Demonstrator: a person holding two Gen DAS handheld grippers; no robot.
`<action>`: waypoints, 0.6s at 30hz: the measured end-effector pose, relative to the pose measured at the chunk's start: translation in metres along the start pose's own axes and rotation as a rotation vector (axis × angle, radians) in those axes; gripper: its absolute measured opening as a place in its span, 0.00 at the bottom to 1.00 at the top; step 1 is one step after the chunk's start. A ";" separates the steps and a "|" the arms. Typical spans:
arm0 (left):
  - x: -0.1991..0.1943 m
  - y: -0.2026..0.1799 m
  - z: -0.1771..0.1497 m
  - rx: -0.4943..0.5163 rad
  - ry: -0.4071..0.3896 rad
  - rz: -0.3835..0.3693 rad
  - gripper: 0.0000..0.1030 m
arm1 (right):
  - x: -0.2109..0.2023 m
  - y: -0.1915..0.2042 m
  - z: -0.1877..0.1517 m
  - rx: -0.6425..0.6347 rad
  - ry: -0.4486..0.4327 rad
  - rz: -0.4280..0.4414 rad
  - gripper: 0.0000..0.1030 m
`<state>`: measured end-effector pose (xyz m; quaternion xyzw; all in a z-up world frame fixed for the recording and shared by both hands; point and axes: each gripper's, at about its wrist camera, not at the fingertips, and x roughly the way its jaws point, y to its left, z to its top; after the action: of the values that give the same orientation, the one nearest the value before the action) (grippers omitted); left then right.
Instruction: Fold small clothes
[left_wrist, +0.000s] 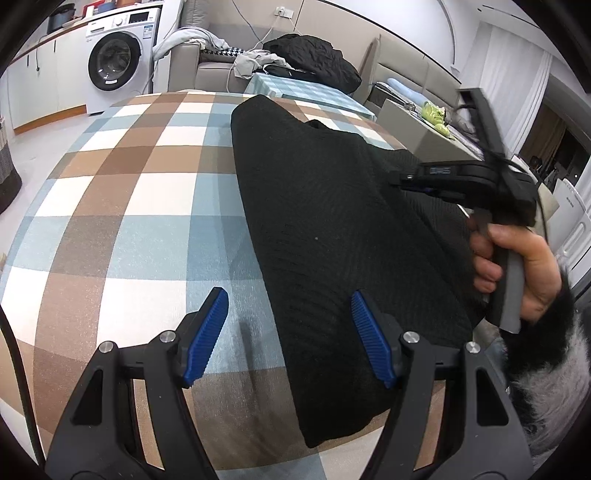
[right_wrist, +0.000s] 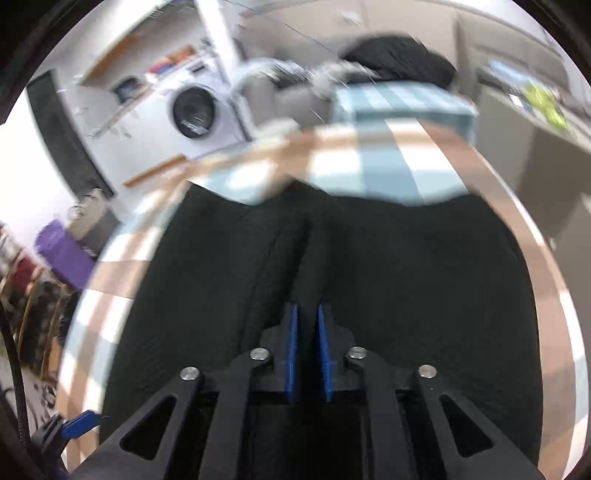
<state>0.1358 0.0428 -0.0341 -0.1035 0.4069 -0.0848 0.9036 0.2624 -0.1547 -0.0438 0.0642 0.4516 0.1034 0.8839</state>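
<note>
A black knit garment (left_wrist: 325, 229) lies on the checked table (left_wrist: 129, 206). My left gripper (left_wrist: 290, 299) is open just above the table, its left blue pad over the cloth-free checks and its right pad over the garment's near part. My right gripper (left_wrist: 402, 181) comes in from the right and is shut on a raised fold of the garment. In the blurred right wrist view the blue pads of the right gripper (right_wrist: 307, 314) pinch a ridge of the black garment (right_wrist: 406, 266), which spreads to both sides.
A washing machine (left_wrist: 116, 59) stands at the far left. A sofa (left_wrist: 218, 62) with a black coat (left_wrist: 314, 55) and loose clothes lies behind the table. A grey cabinet (left_wrist: 424, 133) stands at the right.
</note>
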 end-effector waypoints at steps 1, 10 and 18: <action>0.000 0.000 -0.001 -0.001 0.000 0.001 0.65 | -0.005 -0.005 -0.004 0.016 -0.007 0.030 0.15; 0.001 -0.001 -0.001 0.005 0.009 0.008 0.65 | -0.023 0.039 -0.040 -0.048 0.057 0.279 0.43; -0.007 0.005 -0.002 -0.005 -0.007 0.026 0.65 | -0.030 0.062 -0.034 -0.125 -0.049 0.210 0.08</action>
<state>0.1302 0.0485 -0.0316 -0.1010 0.4053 -0.0716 0.9058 0.2103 -0.1013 -0.0271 0.0583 0.4132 0.2218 0.8813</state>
